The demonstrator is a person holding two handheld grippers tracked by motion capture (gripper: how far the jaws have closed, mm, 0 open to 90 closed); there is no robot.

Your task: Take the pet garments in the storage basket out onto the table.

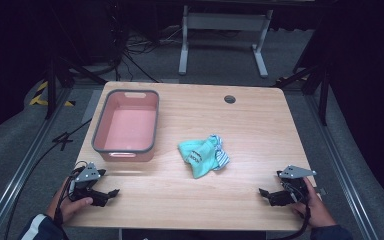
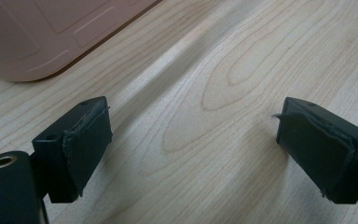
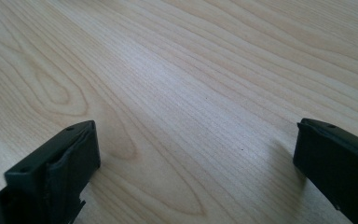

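Note:
A crumpled teal cloth [image 1: 202,155] with a striped patch lies near the middle of the wooden table [image 1: 240,125]. Left of it and farther back stands a pink bin [image 1: 127,126] with a grey rim, nothing inside it. My left gripper [image 1: 111,193] rests low at the front left, a hand around it, jaws open over bare wood [image 2: 193,135]; the bin's pink wall [image 2: 37,32] shows just beyond it. At the front right my right gripper [image 1: 263,193] is held in the other hand, also open, with bare wood between its jaws [image 3: 196,154].
A small round cable hole [image 1: 229,99] sits at the table's back right. Beyond the table are a white desk frame [image 1: 223,35], cables on the grey floor and metal rails along both sides.

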